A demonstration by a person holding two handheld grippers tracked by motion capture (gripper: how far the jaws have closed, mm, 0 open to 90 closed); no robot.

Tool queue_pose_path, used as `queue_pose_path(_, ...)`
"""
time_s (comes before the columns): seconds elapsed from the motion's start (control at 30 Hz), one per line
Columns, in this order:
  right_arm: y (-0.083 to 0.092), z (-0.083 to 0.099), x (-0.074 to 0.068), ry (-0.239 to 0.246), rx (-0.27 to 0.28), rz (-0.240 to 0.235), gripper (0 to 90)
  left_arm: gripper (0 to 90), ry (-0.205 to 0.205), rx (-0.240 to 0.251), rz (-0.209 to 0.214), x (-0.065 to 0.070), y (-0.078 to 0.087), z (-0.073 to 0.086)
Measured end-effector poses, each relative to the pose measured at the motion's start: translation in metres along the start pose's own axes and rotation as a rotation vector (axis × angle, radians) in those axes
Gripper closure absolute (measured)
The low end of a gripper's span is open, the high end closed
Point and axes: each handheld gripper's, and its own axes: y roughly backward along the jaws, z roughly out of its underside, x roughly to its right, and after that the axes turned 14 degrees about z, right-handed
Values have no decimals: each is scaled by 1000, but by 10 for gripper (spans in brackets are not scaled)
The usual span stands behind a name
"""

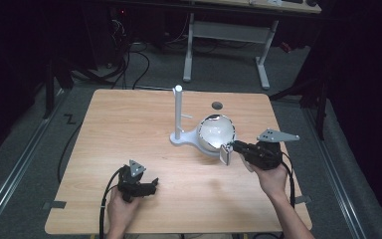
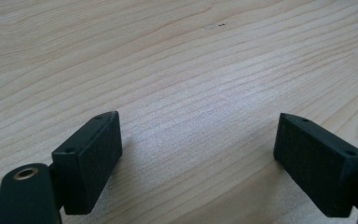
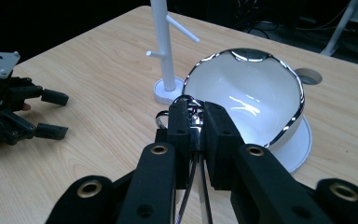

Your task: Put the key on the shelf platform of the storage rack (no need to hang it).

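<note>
While the pale wooden desk point(image 1: 129, 124) takes up the middle of the high view, its lit top carries few things, all gathered right of centre. The biggest of them is the bowl point(image 1: 216, 132), shiny outside and white inside, tipped on its side on a round white base point(image 3: 298, 149) so that its mouth faces the lower part of the frame. Just left of it stands the white stand point(image 1: 178, 112), an upright post with short pegs sticking out; its foot joins the base under the bowl. A small dark hole point(image 1: 217, 105) sits in the desk above the bowl.

My right tongs point(image 1: 227, 152) come in from the lower right and point left at the bowl's lower rim. In the right gripper view they point(image 3: 196, 123) are pinched narrow on a small shiny metal piece point(image 3: 193, 122), with thin wires running down between the jaws toward the bottom edge. In the high view that piece point(image 1: 224, 154) shows as a pale block at the tips, just beside the bowl; I cannot tell whether the two touch.

My left tongs point(image 1: 151, 183) lie low at the lower left, well apart from the bowl. In the left gripper view they point(image 2: 198, 163) stand wide, with bare wood grain between the two black pads point(image 2: 91, 158).
</note>
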Motion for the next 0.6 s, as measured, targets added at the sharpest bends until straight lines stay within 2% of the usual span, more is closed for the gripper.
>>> queue_pose_path(0.2,-4,-18,3,0,-1,4,824,157,0,-1,0,0,0,0)
queue_pose_path(0.37,-14,-29,3,9,-5,16,824,157,-2,-1,0,0,0,0)
queue_pose_path(0.6,-32,-37,7,-20,-19,12,824,157,-2,-1,0,0,0,0)
